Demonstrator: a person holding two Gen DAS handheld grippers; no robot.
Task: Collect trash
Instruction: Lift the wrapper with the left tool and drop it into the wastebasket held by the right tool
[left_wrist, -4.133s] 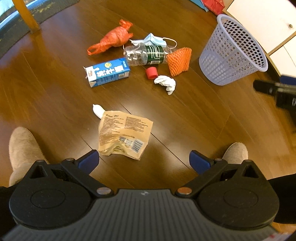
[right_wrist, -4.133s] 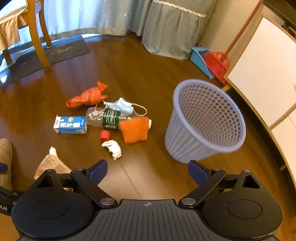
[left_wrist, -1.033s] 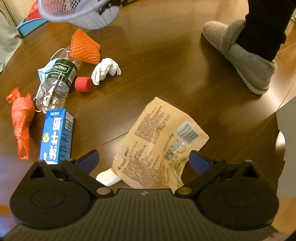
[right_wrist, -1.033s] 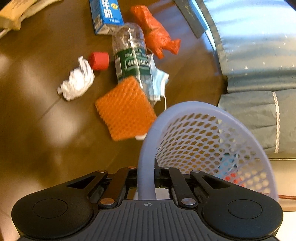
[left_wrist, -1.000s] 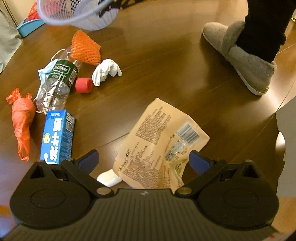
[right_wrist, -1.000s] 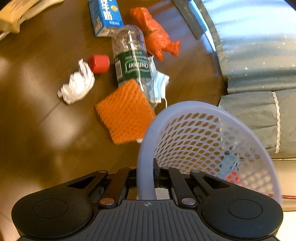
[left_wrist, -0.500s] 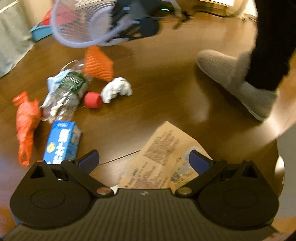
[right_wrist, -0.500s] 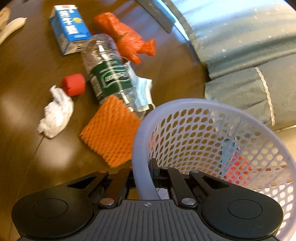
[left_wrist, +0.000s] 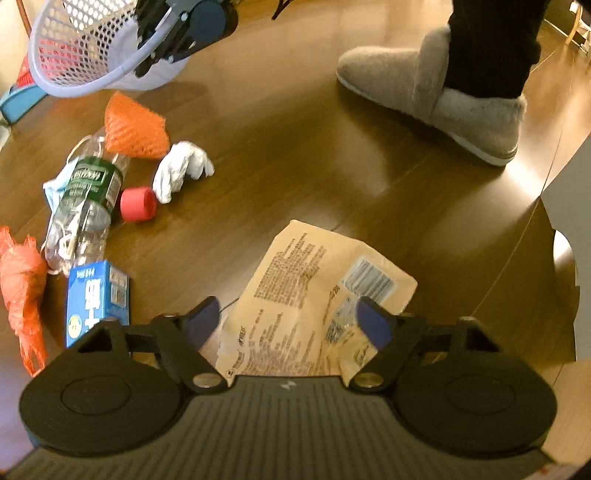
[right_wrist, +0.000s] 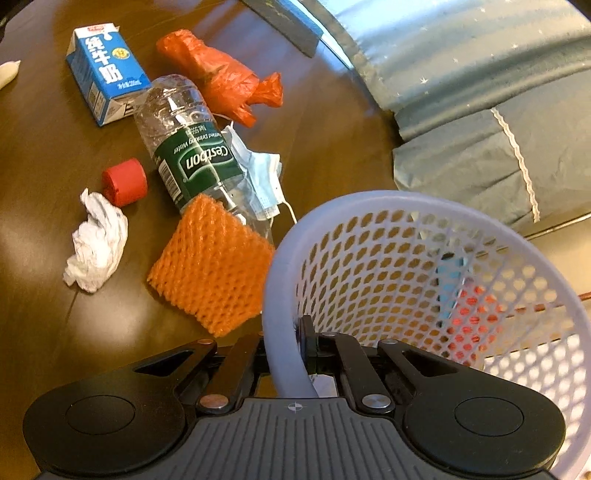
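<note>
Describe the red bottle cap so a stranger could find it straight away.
Start at the lilac mesh basket, then move to the litter pile beside it. The red cap lies between the crumpled white tissue and the green-labelled bottle. It is the only small, solid red cylinder there.

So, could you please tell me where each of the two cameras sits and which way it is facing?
Left wrist: on the left gripper, open, looking down at the floor, over the tan packet; a slipper shows.
Right wrist: on the right gripper, shut on the basket rim, facing the curtain; no body shows.
Shared: bottle, milk carton, red cap, basket.
</note>
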